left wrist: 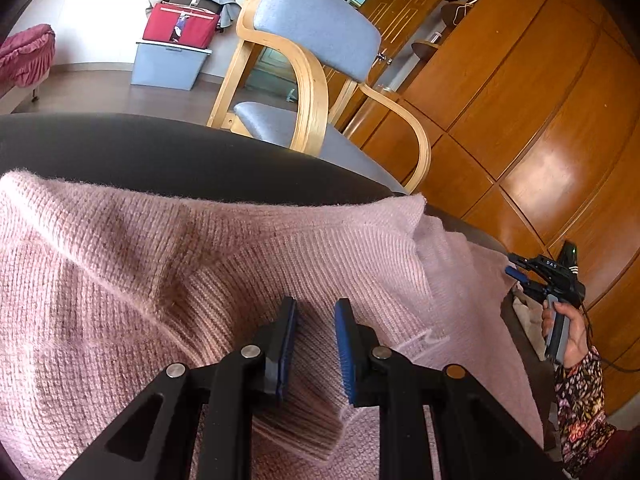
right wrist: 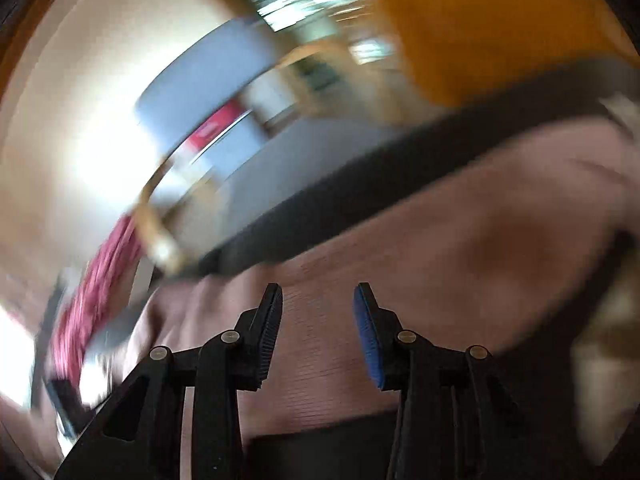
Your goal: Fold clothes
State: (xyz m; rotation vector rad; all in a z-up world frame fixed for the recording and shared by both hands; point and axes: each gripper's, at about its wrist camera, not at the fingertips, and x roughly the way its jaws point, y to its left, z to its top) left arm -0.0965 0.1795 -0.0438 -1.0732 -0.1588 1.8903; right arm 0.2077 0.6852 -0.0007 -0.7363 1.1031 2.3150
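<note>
A pink knit sweater (left wrist: 200,260) lies spread over a dark table (left wrist: 160,148). My left gripper (left wrist: 316,302) is low over the sweater and shut on a bunched ribbed edge of it, which fills the gap between the blue pads. At the table's right edge a hand (left wrist: 572,332) in a floral sleeve holds my right gripper (left wrist: 520,270), apart from the cloth. The right wrist view is smeared by motion. In it the right gripper (right wrist: 318,288) stands open above the sweater (right wrist: 480,248), with nothing between its fingers.
A wooden chair with blue cushions (left wrist: 316,24) stands just behind the table. Orange-brown wardrobe doors (left wrist: 520,100) fill the right side. A red bag (left wrist: 180,26) sits on a grey box (left wrist: 168,66) by the far wall.
</note>
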